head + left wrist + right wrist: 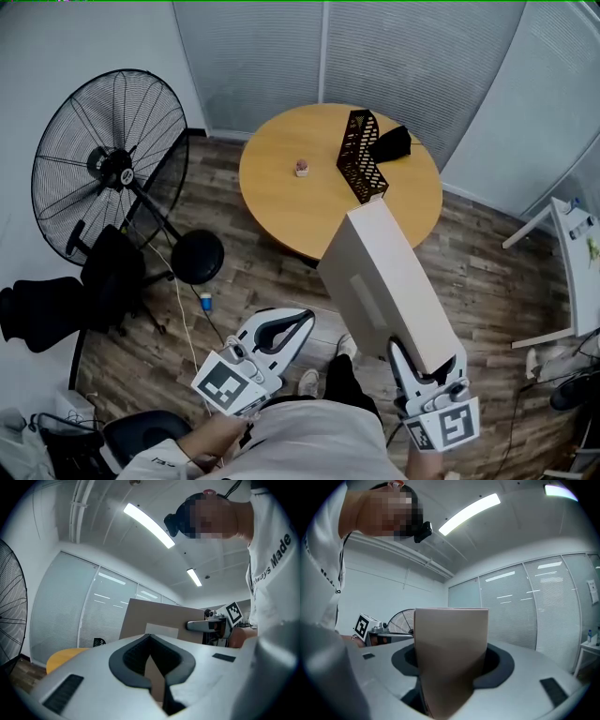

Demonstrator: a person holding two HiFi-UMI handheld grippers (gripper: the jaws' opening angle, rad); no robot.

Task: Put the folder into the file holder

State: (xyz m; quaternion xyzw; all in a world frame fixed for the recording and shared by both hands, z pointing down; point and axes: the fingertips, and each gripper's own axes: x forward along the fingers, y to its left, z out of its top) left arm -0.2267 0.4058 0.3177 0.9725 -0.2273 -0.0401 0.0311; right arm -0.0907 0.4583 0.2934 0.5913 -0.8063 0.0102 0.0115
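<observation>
A thick beige folder [384, 281] slants up from my right gripper [427, 361], which is shut on its lower end. In the right gripper view the folder [450, 639] stands upright between the jaws of the right gripper [450, 686] and hides what lies ahead. The black mesh file holder [361, 155] stands on the round wooden table [281, 202], well beyond the folder's top edge. My left gripper [298, 323] is shut and empty, to the left of the folder and apart from it. Past the tips of the left gripper [151, 644], its view shows the folder [159, 620].
On the table, a small pinkish object [302, 168] sits left of the holder and a black item [392, 142] lies behind it. A large floor fan [108, 164], a black stool [197, 256] and a dark chair [47, 309] stand at the left. A white desk [577, 253] is at the right edge.
</observation>
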